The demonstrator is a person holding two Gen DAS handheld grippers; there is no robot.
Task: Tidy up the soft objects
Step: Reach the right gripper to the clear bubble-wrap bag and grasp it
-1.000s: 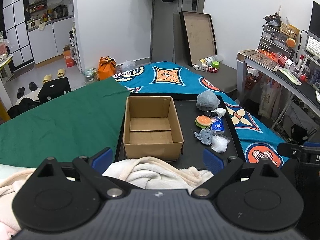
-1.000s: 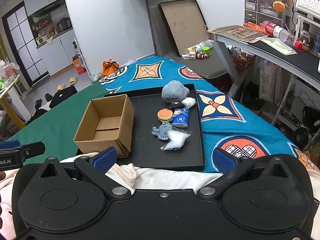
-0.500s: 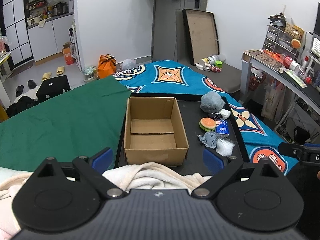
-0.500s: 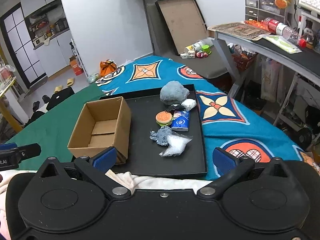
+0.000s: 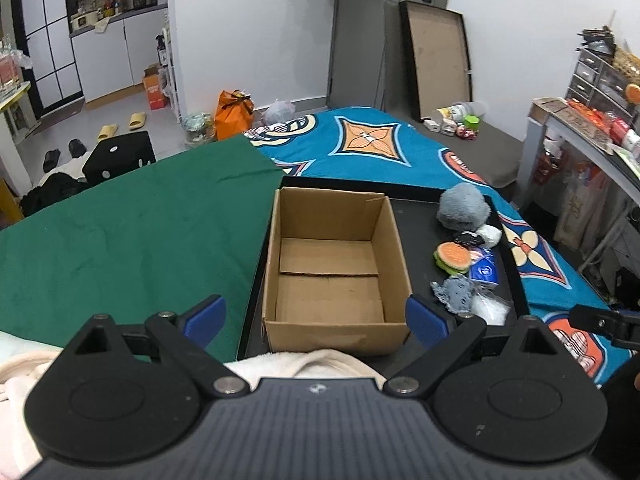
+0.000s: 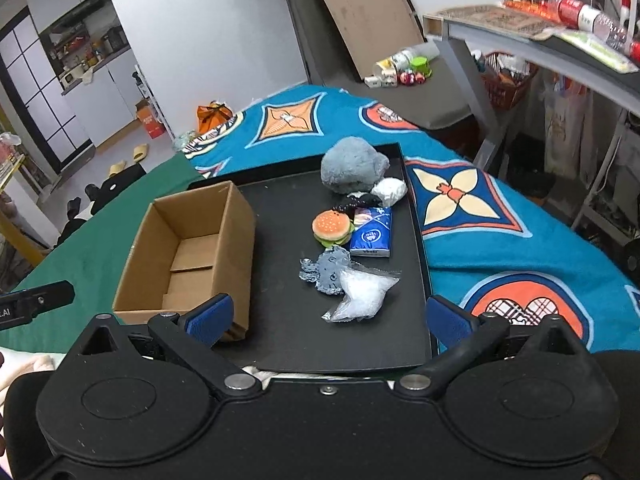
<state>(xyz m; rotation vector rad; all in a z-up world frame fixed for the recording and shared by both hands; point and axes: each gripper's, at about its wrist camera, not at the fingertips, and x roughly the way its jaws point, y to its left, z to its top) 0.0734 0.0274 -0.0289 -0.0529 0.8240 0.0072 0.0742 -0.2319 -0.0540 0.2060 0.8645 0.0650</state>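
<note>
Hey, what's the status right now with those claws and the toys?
Left gripper and right gripper open, empty. Cardboard box empty; soft items, like the burger toy, on the tray. Path clear.

1. Your light is even, bright indoor light; the white wall [image 5: 248, 32] shows clean, with no hard glare.
2. Shadows are soft: you see only a faint one inside the box [image 5: 332, 264] and under the toys on the tray [image 6: 288, 208].
3. Both views bend strongly at the edges; the desk [image 6: 560, 44] curves in your right view.
4. Focus is sharp at the centre and softens slightly toward the dark corners.
</note>
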